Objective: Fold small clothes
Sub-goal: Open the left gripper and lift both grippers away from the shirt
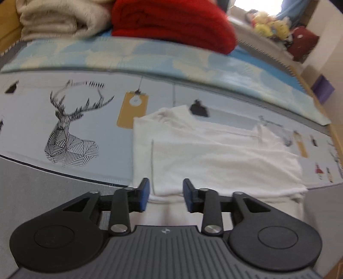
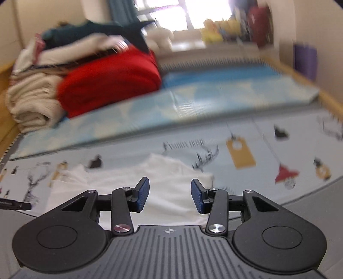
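Observation:
A small white garment point(image 1: 214, 154) lies folded flat on a pale printed mat point(image 1: 32, 120). My left gripper point(image 1: 165, 194) hovers above the garment's near edge, open, with nothing between its blue pads point(image 1: 144, 194). In the right wrist view the same white garment point(image 2: 163, 182) lies below and ahead of my right gripper point(image 2: 170, 194), which is also open and holds nothing. Both views are blurred. The garment's near part is hidden behind the gripper bodies.
A red folded blanket point(image 1: 171, 23) and a cream blanket point(image 1: 57, 19) are stacked at the back on a blue patterned mat point(image 1: 171, 60). More folded clothes top that pile point(image 2: 85, 40). A wooden edge point(image 2: 300, 79) runs along the right. Plush toys point(image 1: 270, 25) sit far back.

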`<state>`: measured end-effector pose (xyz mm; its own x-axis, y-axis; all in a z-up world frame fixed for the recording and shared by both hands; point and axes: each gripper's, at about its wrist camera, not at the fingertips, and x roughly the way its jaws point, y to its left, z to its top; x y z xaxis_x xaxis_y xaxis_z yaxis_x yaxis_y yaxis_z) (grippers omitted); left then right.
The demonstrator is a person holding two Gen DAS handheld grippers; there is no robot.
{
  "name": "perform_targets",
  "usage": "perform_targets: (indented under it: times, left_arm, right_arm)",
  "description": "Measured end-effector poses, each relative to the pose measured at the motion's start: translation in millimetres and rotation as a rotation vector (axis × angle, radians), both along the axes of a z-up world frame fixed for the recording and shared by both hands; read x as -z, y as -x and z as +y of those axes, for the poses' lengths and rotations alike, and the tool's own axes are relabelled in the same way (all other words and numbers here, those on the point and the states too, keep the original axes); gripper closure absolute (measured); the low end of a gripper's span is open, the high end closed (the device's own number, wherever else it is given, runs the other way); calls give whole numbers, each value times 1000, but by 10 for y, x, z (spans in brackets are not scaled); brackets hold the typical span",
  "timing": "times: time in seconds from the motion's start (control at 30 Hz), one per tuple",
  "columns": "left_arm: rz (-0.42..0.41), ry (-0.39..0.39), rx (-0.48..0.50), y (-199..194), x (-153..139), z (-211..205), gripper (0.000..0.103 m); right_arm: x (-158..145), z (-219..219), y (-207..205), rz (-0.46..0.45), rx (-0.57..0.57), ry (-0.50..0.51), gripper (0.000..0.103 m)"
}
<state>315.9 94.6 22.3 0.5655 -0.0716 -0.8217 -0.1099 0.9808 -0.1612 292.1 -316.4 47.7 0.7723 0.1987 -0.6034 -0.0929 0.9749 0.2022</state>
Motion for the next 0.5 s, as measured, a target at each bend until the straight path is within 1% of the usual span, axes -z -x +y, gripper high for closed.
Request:
perform_targets:
  times: [0.07,0.1,0.13,0.17,0.23,0.3,0.33,0.37,0.4,0.43,0.47,0.5]
  left_arm:
    - [-80,-16,14,328,-217,-76,47]
    - [-125,-29,27,510,-324,-136,44]
    - [-160,-39,37,669,-414,-200,38]
    - [-200,-46,49,883,-479,-253,36]
    - [-241,-50,72,1224,-523,-339,36]
    - [-273,-59,102,1563,-488,-439,33]
    - [-291,-74,116,1707,-445,-485,29]
    - [-309,-100,131,1860,-389,-536,26]
    - [-325,-132,144,2006,-310,-587,25]
    - [-332,-161,150,2119,-218,-609,24]
    - [-323,-185,157,2220,-115,-634,24]
    - [-292,-203,162,2290,-13,-650,24]
  right_arm:
    - [-178,12,300,-80,-13,2,57]
    - [-274,20,585,-137,-35,20,57]
    - [-298,25,742,-160,-41,29,57]
    - [-307,17,890,-177,-42,32,57]
    - [-242,4,1174,-172,-43,33,57]
    - [-186,-14,1424,-141,-33,28,57]
    - [-142,-29,1534,-124,-24,15,57]
    - [-142,-29,1534,-124,-24,15,57]
    - [-108,-25,1659,-111,-18,3,57]
    - [-52,-31,1768,-96,-14,-4,57]
    - [83,-26,1915,-51,-10,8,57]
    - [83,-26,1915,-51,-10,8,57]
